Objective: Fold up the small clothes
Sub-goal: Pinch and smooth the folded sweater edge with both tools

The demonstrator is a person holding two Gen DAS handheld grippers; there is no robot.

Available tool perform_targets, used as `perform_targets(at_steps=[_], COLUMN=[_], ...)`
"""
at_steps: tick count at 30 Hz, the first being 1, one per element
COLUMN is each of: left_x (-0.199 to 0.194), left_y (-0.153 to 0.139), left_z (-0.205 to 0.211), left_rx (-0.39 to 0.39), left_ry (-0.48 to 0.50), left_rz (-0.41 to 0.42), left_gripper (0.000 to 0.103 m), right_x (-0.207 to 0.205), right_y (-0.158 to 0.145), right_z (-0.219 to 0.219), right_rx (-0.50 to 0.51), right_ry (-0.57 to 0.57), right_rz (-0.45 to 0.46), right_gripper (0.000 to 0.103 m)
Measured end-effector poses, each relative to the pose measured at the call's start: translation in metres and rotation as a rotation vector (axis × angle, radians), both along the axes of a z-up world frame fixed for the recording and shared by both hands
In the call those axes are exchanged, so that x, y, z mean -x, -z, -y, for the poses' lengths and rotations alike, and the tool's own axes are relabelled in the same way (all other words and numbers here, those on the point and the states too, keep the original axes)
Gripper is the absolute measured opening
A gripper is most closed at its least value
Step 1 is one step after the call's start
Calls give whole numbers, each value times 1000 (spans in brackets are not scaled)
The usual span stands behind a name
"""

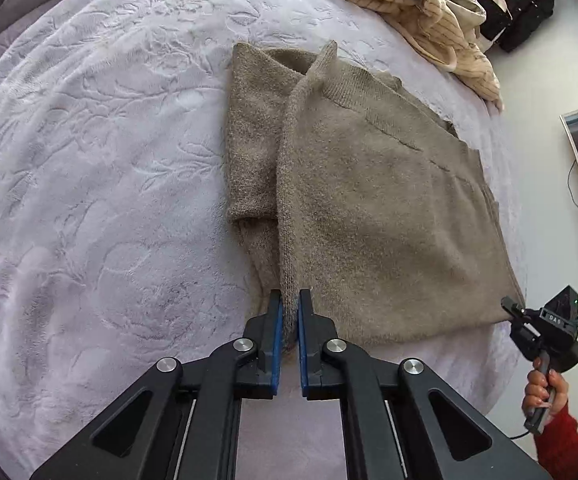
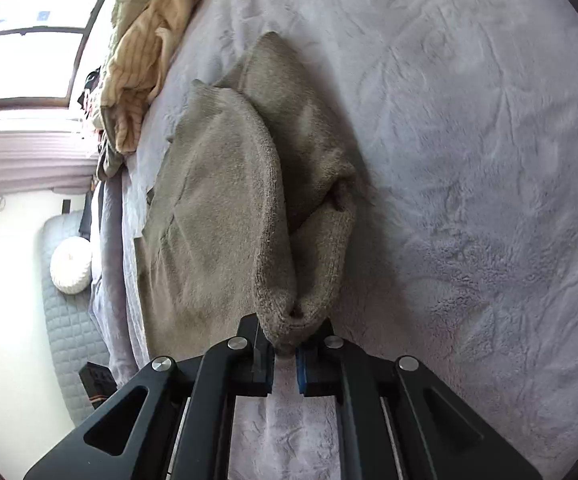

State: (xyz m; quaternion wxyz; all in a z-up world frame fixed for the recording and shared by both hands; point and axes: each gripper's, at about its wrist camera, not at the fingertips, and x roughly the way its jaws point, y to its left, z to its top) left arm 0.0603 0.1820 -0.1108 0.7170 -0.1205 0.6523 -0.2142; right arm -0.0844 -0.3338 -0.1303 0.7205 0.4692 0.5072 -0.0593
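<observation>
— Taupe knit, that was the sweater (image 1: pixel 369 208), lying on the bed (image 1: pixel 89 160) over a pale lilac plush blanket with an embossed leaf pattern. What did the left wrist view give you?

— The left claw (image 1: pixel 290 320) was pressed together on a raised fold of the sweater's near edge, the fabric pinched between its blue pads. From there the fold ran away up the garment as a ridge towards the ribbed collar. Left of the ridge a folded part lay flat on the blanket. At the far right of that view a hand (image 1: pixel 545 392) in a red sleeve held the right claw (image 1: pixel 509 308), whose tips met the sweater's right-hand corner.

— Anything else on the bed?

— A pile of cream striped clothing (image 1: pixel 441 28) at the far edge, well apart from the sweater, and something black (image 1: pixel 525 12) beyond it.

— And the right wrist view?

— There the right claw (image 2: pixel 285 350) was closed on a bunched end of the sweater (image 2: pixel 217 208), the knit gathered into a thick roll between the pads. The rest of the garment stretched away from the claw, with a second layer lying to the right of the roll. The cream striped clothing (image 2: pixel 145 48) sat near the bed's left edge, and a window (image 2: pixel 25 40) showed beyond it.
</observation>
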Motion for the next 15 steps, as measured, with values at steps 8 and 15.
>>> perform_targets(at_steps=[8, 15], left_x=[15, 24], left_y=[39, 24], left_z=[-11, -18], left_rx=[-68, -153], left_ry=[3, 15], left_rz=[-18, 21], left_gripper=[7, 9], right_x=[-1, -3], right_y=[44, 31], right_z=[2, -4], right_rx=[61, 106], right_ry=[-55, -84], right_rz=[-134, -194], right_gripper=[8, 8])
